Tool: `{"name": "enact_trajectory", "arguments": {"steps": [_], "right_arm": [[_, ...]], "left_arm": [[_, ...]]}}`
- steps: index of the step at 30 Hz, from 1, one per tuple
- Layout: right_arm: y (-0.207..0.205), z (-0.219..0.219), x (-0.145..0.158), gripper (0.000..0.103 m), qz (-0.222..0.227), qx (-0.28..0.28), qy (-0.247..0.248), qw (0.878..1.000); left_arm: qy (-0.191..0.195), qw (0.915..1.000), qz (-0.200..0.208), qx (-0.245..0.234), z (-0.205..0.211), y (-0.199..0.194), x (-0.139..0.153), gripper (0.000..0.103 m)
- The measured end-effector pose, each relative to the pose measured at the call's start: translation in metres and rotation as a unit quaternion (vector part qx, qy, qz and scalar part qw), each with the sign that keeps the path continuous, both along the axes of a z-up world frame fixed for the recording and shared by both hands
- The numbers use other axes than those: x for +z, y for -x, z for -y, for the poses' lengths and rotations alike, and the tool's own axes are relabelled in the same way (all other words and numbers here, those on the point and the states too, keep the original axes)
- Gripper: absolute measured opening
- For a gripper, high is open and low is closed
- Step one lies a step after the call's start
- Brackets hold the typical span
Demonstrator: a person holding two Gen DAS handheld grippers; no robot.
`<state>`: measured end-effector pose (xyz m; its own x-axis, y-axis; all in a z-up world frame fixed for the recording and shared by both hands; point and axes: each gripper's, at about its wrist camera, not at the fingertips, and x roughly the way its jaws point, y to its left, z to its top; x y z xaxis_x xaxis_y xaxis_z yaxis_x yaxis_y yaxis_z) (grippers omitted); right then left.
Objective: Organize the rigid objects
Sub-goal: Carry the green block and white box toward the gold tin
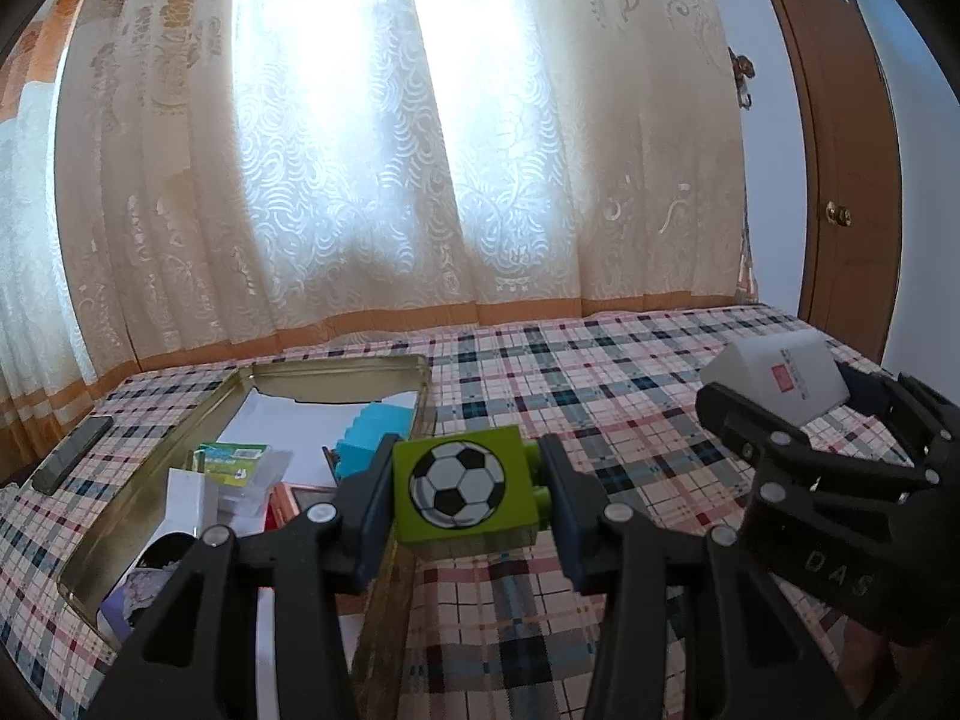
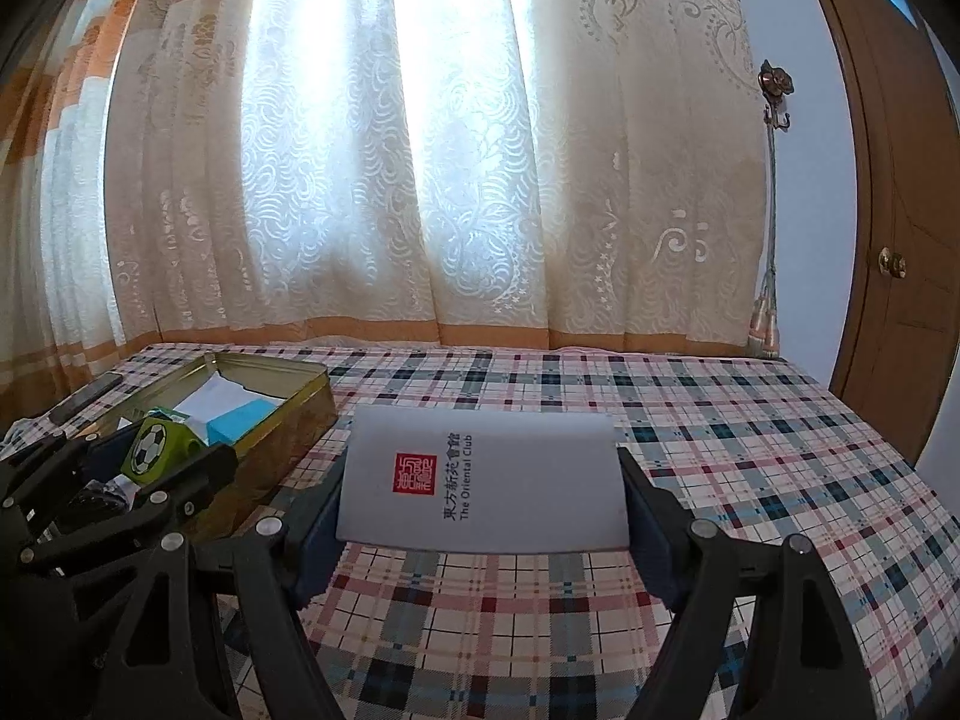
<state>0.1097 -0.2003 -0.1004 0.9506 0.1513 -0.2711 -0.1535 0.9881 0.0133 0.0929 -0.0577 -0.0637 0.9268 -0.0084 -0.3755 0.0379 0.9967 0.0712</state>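
1. Left wrist view: we record the left gripper (image 1: 465, 498) clamped on one lime-green block (image 1: 465, 495), cube-shaped, with a black-and-white football printed on the face towards us and round green studs on its right side. Both pads press its sides.
2. We place the block above the near right edge of the gold tin (image 1: 384, 369), which we take as landmark; it is lifted clear of the plaid cloth (image 1: 600, 390).
3. Right wrist view: we note the right gripper (image 2: 483, 480) set wide, its pads against the two ends of one white box (image 2: 483, 480). That box is flat and rectangular, bearing a red seal and the words "The Oriental Club". It is to the right of the tin, above the cloth.
4. Tin contents, counted as far as visible: one blue item (image 1: 375, 432), one green-labelled packet (image 1: 231, 459), white paper (image 1: 270, 420); other pieces are too cluttered to count.
5. One dark phone (image 1: 72, 455) lies on the cloth just left of the tin.
6. Totals: two grippers, one block, one white box, one tin.
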Motion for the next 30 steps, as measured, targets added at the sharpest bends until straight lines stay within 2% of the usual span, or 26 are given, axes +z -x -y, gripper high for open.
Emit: {"name": "enact_trajectory", "arguments": {"steps": [19,30], "right_arm": [[0.021,-0.009,0.001,0.081,0.027,0.016,-0.007,0.999],[0.029,-0.03,0.002,0.081,0.038,0.03,0.012,0.999]], "left_arm": [[0.024,0.9993,0.025,0.014,-0.022,0.018,0.003,0.045],[0.032,0.9987,0.035,0.019,-0.035,0.025,0.003,0.045]]}}
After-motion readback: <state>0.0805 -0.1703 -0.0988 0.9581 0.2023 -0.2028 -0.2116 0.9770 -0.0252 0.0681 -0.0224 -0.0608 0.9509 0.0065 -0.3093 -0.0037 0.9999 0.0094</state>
